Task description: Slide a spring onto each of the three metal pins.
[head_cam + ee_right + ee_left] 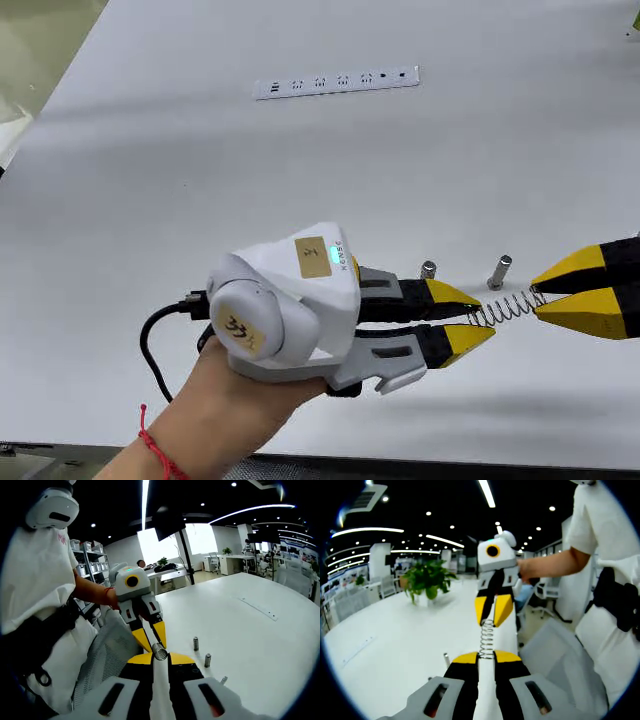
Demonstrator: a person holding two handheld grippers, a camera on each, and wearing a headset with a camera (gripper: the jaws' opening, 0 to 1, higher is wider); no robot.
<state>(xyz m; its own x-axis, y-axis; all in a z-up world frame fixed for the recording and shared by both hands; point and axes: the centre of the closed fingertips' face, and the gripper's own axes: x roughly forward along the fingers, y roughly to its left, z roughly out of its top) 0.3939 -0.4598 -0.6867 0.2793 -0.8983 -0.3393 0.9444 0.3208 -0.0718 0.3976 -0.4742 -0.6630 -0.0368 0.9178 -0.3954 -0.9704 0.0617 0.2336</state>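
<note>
My left fingers and right fingers: each pinches one end of spring, lying level; upright pin just beyond.

White power strip flat on white table; leafy potted plant

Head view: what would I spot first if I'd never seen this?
A thin spring, held in the air between the yellow tips of the left gripper and the right gripper. Just behind it, two metal pins stand on the white table.
</note>
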